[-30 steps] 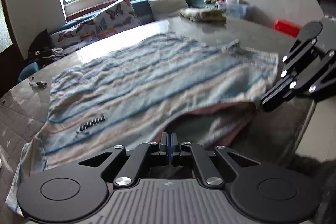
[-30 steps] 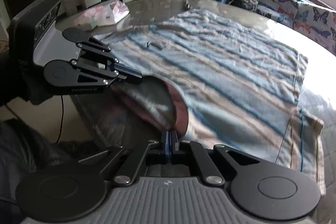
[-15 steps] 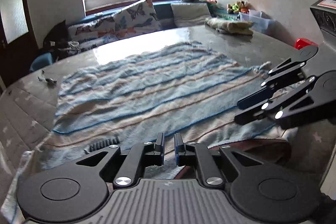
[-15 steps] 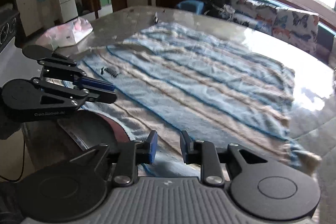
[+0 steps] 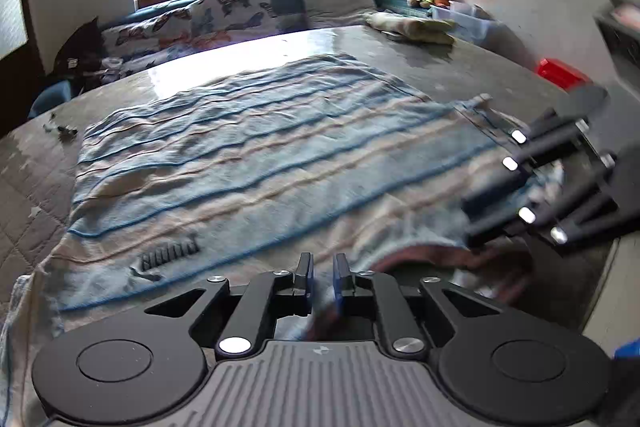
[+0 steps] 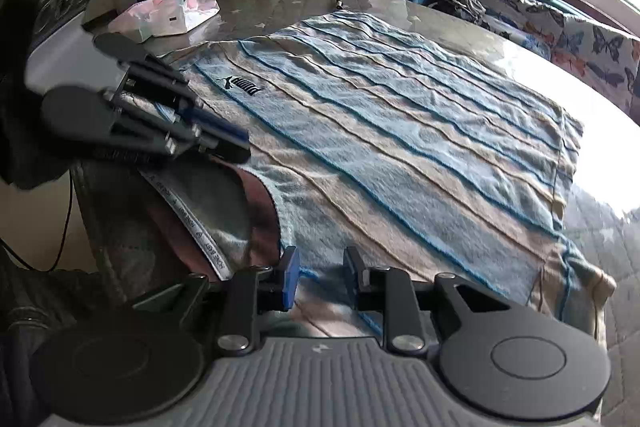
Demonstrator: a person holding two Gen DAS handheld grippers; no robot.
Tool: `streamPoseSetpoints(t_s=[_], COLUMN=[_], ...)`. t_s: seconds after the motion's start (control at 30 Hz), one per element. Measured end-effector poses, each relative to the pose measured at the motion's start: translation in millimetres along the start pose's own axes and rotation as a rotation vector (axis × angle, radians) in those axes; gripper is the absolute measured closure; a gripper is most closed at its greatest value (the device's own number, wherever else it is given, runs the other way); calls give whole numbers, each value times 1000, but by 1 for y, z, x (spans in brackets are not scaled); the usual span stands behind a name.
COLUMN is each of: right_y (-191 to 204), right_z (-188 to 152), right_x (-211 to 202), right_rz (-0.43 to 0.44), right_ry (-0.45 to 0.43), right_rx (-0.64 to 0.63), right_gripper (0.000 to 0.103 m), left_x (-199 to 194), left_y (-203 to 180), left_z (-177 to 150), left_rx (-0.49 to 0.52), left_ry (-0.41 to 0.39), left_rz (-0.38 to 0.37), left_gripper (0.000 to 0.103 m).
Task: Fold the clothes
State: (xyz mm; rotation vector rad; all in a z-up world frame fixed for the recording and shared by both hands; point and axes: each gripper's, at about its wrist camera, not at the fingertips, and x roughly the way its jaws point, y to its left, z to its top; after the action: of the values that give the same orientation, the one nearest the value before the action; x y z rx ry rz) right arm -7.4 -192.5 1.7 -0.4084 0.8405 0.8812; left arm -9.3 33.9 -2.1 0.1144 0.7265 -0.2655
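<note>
The blue-and-beige striped knitted shirt (image 5: 256, 163) is spread flat on the grey table (image 6: 600, 235), its collar edge lying just before the half-spread left gripper (image 5: 321, 273) and wider-spread right gripper (image 6: 320, 273), nothing pinched.

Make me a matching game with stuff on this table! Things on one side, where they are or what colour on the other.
Things:
1. striped shirt
2. plastic bag
3. red box
4. butterfly cushion

Clues:
A. pink and white, crumpled on the table's far corner
B. leaning on the bench under the window
C. spread flat, blue and beige
D. beside the table, near the wall

Pairs: 1-C, 2-A, 3-D, 4-B
</note>
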Motion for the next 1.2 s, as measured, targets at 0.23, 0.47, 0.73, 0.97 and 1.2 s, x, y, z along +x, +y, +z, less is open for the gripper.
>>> streamPoseSetpoints(t_s=[0.23, 0.47, 0.73, 0.97, 1.2], right_y=[-2, -2, -3, -15, -64], right_z=[3, 1, -1, -3, -13], right_x=[3, 3, 2, -10, -24], right_rz=[-14, -17, -22, -40, -197], right_ry=[-5, -11, -15, -71, -133], right_rx=[8, 19, 33, 116, 267], right_gripper=[73, 73, 72, 68, 68], left_x=[21, 37, 26, 27, 29], left_y=[63, 119, 127, 110, 115], left_z=[31, 36, 24, 35, 28], left_rx=[-164, -302, -340, -295, -300], left_ry=[-26, -8, -25, -46, -17], left_rz=[139, 266, 299, 276, 284], left_gripper=[82, 80, 80, 71, 67])
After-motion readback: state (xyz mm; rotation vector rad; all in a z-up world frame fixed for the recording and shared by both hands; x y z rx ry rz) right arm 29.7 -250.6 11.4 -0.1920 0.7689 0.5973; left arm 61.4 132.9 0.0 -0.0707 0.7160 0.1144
